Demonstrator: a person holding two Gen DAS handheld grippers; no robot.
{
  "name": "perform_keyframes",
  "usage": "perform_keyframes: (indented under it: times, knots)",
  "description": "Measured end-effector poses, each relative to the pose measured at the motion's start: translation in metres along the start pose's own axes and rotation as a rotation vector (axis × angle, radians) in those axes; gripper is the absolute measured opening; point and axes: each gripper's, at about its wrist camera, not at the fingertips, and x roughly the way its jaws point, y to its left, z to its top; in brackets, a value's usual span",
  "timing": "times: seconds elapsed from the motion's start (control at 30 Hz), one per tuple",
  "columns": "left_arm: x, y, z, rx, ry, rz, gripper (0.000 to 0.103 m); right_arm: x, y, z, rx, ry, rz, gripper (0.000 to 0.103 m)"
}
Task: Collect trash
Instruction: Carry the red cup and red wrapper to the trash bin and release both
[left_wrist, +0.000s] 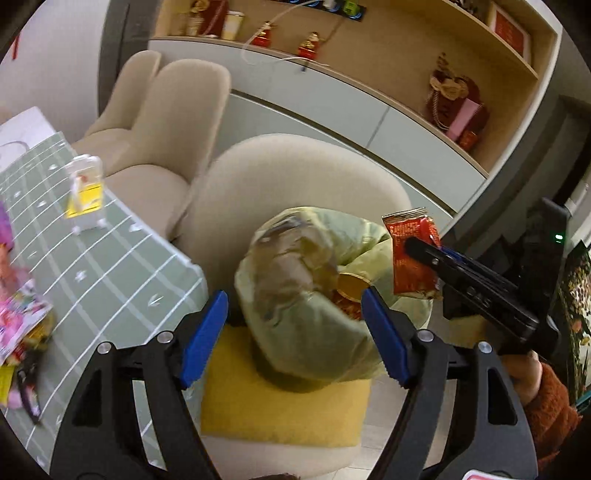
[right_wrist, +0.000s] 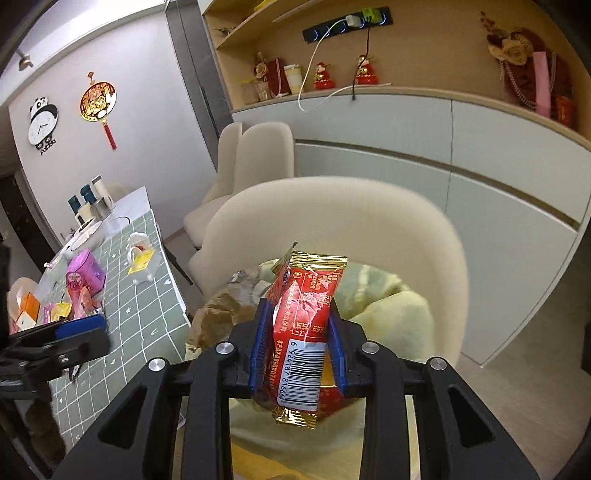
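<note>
The right tongs (right_wrist: 297, 332) point down at a slant over the green trash bag (left_wrist: 317, 325), their blue pads on either side of a red snack wrapper (right_wrist: 306, 325) that stands upright between them; the pads look to touch its sides, though how firmly they press I cannot tell. From the left wrist view the same wrapper (left_wrist: 413, 254) hangs just above the bag's right edge, carried by the black tool, with a hand (left_wrist: 521, 373) in a rust-coloured sleeve behind it. The left tongs (left_wrist: 291, 332) also tilt down toward the bag, pads well apart with nothing between them, one on each side of the bag's open mouth. The bag sits on a yellow cushion (left_wrist: 280, 410) in a cream chair (left_wrist: 295, 166) and holds brown crumpled paper (left_wrist: 284, 266) and a red and gold packet (left_wrist: 349, 295). Left of the chair, the worktop (left_wrist: 110, 266) with a green checked cloth carries a small white stand (left_wrist: 85, 192) and pink wrappers (left_wrist: 22, 317).
</note>
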Motion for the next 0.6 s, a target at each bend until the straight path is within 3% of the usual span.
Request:
perform_keyframes:
  times: [0.13,0.4,0.6]
  knots:
    - [-0.016,0.021,-0.007,-0.032,0.005,0.021,0.071,0.007,0.009,-0.004,-0.004,0.012,-0.015,0.050]
    - [-0.045,0.060,-0.025,-0.061,0.019,0.032,0.071,-0.019,0.042,-0.014,-0.013,-0.022,-0.071,0.057]
    - [-0.082,0.088,-0.042,-0.033,-0.009,0.058,0.071,-0.044,0.087,-0.030,-0.036,-0.041,-0.081,0.059]
